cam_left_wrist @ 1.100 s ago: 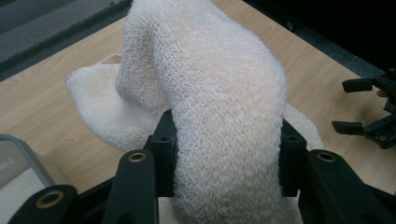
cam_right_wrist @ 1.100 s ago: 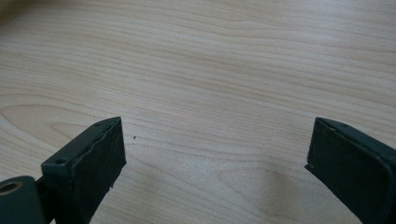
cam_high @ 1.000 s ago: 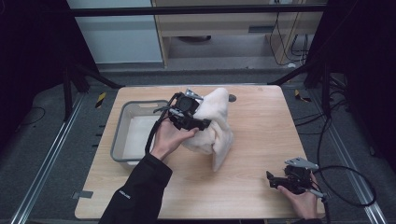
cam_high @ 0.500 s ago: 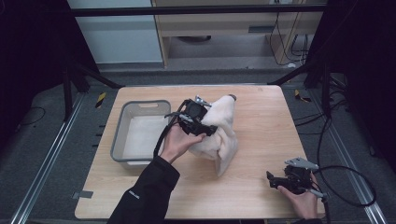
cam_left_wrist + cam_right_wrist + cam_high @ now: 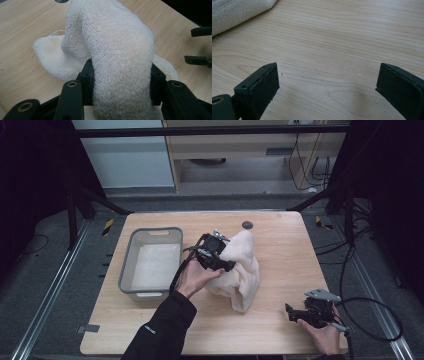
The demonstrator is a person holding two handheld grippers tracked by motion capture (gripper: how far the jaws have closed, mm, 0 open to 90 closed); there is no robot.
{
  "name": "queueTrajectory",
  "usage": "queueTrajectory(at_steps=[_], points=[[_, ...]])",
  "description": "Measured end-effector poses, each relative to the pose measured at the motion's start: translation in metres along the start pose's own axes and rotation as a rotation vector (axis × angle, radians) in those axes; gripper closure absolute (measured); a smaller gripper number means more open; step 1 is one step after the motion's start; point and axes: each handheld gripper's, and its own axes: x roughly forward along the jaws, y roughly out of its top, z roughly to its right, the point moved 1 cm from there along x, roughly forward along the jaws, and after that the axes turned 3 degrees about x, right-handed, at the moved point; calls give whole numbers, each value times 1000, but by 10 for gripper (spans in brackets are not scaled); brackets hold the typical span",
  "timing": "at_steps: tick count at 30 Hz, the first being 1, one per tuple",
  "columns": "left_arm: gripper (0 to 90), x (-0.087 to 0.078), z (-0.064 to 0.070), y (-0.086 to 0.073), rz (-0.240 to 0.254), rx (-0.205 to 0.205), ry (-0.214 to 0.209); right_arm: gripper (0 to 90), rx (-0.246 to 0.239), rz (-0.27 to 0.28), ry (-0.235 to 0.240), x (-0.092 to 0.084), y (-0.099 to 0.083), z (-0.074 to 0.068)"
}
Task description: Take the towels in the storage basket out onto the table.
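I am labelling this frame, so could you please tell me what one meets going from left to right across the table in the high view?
Grey bin → left gripper, shut on the white towel → right gripper, open over bare wood.

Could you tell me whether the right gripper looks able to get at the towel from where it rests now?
Probably yes: the right gripper, jaws open, has bare table between it and the towel; nothing stands between them.
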Motion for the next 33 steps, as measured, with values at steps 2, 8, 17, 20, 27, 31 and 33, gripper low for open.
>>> queueTrajectory(at_steps=[2,8,17,20,27,31,33], points=[[525,2,0,-1,0,-3,-2,42,0,0,-1,0,0,0],[520,10,2,-5,-7,-3,-5,42,-2,-1,-2,0,0,0],[499,23,4,-11,-28,0,-2,41,-5,-1,-3,1,0,-1],[495,28,5,-13,-38,0,-4,41,-6,0,-3,1,0,-1],[460,37,7,-15,-61,4,-3,41,-8,-1,-3,1,0,0],[450,43,7,-19,-73,4,-5,41,-11,-2,-3,1,0,0],[447,46,7,-21,-78,0,-6,41,-10,-1,-3,1,0,-1]])
